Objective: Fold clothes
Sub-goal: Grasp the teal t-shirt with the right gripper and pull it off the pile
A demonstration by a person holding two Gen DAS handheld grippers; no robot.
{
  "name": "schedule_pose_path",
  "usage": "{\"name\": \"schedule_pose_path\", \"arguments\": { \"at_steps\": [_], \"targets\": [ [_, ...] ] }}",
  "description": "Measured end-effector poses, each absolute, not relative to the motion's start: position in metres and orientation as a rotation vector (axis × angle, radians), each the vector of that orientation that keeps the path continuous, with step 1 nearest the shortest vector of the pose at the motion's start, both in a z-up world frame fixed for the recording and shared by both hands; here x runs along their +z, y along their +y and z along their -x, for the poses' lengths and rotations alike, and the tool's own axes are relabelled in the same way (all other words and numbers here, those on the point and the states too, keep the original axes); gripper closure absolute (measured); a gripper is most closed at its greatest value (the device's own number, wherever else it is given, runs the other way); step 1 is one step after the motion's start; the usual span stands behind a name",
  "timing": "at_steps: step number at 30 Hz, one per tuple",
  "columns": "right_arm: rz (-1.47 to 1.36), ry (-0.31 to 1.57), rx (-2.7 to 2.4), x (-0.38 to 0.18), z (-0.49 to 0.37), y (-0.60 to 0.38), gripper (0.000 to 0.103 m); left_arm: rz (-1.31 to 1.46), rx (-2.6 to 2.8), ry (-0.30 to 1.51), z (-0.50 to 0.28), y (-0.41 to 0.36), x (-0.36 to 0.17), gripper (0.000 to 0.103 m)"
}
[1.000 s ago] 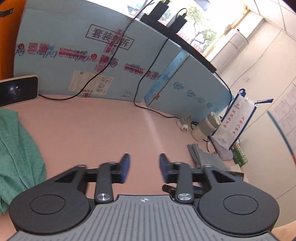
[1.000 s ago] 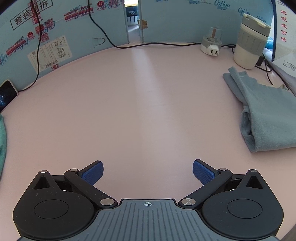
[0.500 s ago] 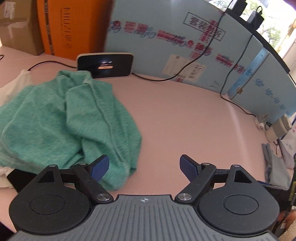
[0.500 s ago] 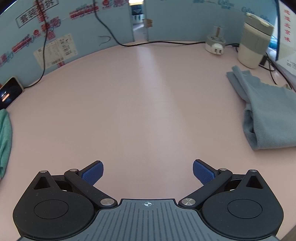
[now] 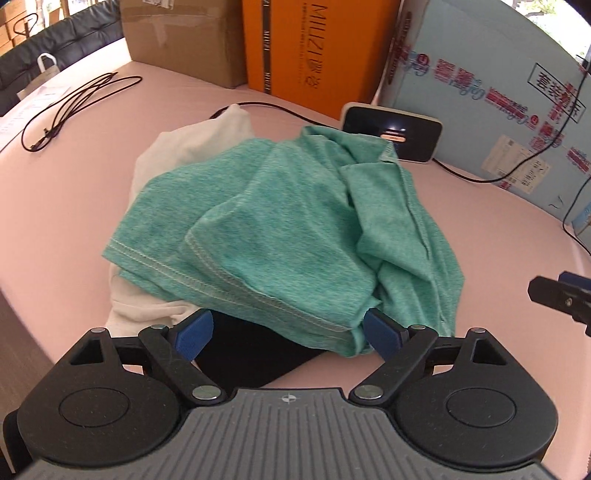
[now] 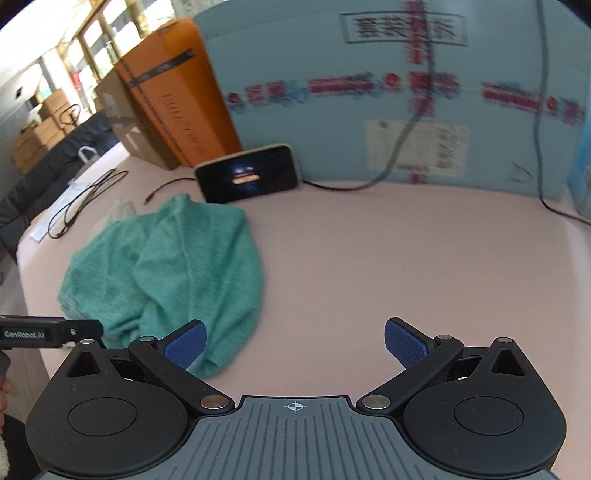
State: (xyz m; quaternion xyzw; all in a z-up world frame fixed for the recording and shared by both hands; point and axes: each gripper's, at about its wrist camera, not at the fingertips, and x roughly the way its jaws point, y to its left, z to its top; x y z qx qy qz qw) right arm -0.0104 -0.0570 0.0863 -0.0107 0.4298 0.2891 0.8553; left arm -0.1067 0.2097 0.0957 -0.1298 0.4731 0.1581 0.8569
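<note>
Currently the green knit shirt (image 5: 288, 221) lies crumpled in a heap on the pink table (image 5: 498, 229), at the near-left part of the surface, and is not yet spread out. It rests on top of a white garment (image 5: 192, 144), which shows at the far-left and near-left edges of the heap, and a black garment (image 5: 251, 354) shows under the near hem. A phone (image 5: 393, 133) stands just beyond the heap, propped against the blue carton (image 5: 480, 74), with an orange box (image 5: 314, 48) and a brown carton (image 5: 184, 33) to its left.

The left gripper (image 5: 288, 330) points down at the near hem of the shirt. Its jaws have just been opening and now stand wide; the stitched hem lies between the blue pads, which do not press on it. The right gripper (image 6: 293, 341) is also wide and empty, over bare table just right of the shirt; its left pad overlaps the cloth's edge in the right wrist view, but contact cannot be confirmed.

Judged step: the reach for the first garment, before any fold. The next move calls for closing the left jaws on the green hem alone, without catching the black or white cloth beneath, then bringing the right gripper to a second point on the same hem so the shirt can be lifted clear and laid flat on the open table to the right.
</note>
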Motion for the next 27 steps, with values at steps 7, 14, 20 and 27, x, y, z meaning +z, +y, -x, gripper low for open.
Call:
{"name": "schedule_pose_path", "arguments": {
  "at_steps": [7, 14, 20, 27],
  "targets": [
    [0.087, 0.851, 0.804, 0.081, -0.007, 0.032, 0.000, 0.316, 0.365, 1.021, 0.116, 0.224, 0.086, 0.015],
    [0.154, 0.874, 0.880, 0.040, -0.013, 0.081, 0.022, 0.330, 0.373, 1.059, 0.120, 0.225, 0.077, 0.015],
    [0.079, 0.939, 0.770, 0.029, -0.020, 0.061, 0.091, 0.306, 0.353, 1.068, 0.115, 0.219, 0.079, 0.015],
    [-0.191, 0.851, 0.492, 0.071, -0.024, -0.045, 0.095, 0.248, 0.273, 1.048, 0.099, 0.197, 0.090, 0.015]
  ]
}}
